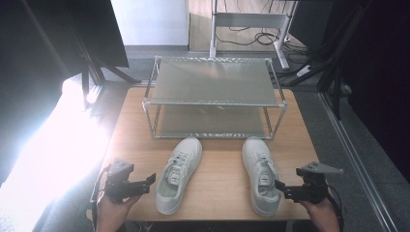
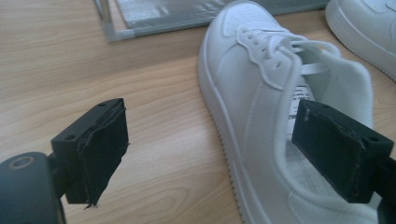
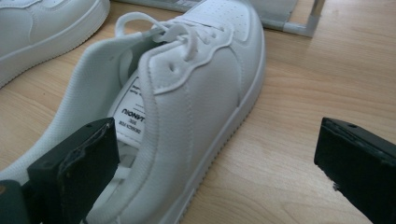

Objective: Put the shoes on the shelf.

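Both tools gape, holding nothing. Left tool [image 1: 151, 181] straddles the left shoe's [image 1: 180, 174] heel wall; right tool [image 1: 279, 186] likewise on the right shoe [image 1: 261, 173]. Rack [image 1: 212, 99] waits beyond them on the tabletop [image 1: 222, 193], likely their destination.

Two white shoes — left shoe [image 1: 178, 175], right shoe [image 1: 261, 172] — one two-tier rack [image 1: 213, 98], one worktop [image 1: 217, 193].

White shoes [image 1: 180, 175], black tool pads [image 2: 100, 149]
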{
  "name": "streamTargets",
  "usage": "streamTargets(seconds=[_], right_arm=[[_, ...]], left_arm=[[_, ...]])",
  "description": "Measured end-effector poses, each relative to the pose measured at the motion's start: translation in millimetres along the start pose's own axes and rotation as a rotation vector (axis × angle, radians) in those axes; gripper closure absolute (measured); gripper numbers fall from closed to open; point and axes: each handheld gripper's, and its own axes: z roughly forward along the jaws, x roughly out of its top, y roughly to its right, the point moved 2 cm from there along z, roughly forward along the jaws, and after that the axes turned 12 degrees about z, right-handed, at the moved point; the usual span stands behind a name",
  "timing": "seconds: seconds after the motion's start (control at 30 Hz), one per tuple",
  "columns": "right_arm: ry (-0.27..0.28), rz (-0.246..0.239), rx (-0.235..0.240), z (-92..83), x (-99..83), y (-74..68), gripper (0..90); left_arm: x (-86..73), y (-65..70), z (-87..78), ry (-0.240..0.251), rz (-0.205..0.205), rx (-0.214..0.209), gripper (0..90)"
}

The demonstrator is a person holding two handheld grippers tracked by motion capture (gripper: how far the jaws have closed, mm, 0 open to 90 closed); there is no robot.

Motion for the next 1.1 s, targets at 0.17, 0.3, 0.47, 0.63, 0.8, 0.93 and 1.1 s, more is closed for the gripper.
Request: streamTargets(seconds=[0.17,0.3,0.47,0.63,0.8,0.93,1.1], right_arm=[[-0.006,-0.024,-0.017,5.5,6.9,-7.5,2.9],[-0.03,-0.031,-0.028,12.4,12.0,-10.5,4.0],[-0.067,-0.04,-0.049,23.7,16.2,-12.4,8.7],[-0.099,-0.042,-0.055,31.1,17.5,-13.5,17.8],[-0.119,-0.035,-0.058,36.0,18.9,-14.4,30.2],[-0.138,-0.031,-0.068,39.5,21.5,-17.2,42.0],[-0.164,-0.013,-0.065,42.9,23.5,-18.4,53.2]], left_arm=[[10.6,10.7,12.6,-0.023,0.044,-0.023,12.8],[18.2,20.4,25.8,-0.068,0.104,-0.011,14.0],[23.5,25.2,40.0,-0.12,0.135,0.012,15.9],[23.9,26.4,52.1,-0.163,0.142,0.032,19.2],[23.6,25.2,59.5,-0.185,0.135,0.032,23.3],[25.5,25.6,65.6,-0.21,0.145,0.046,27.5],[27.9,24.0,71.4,-0.218,0.137,0.058,32.6]])
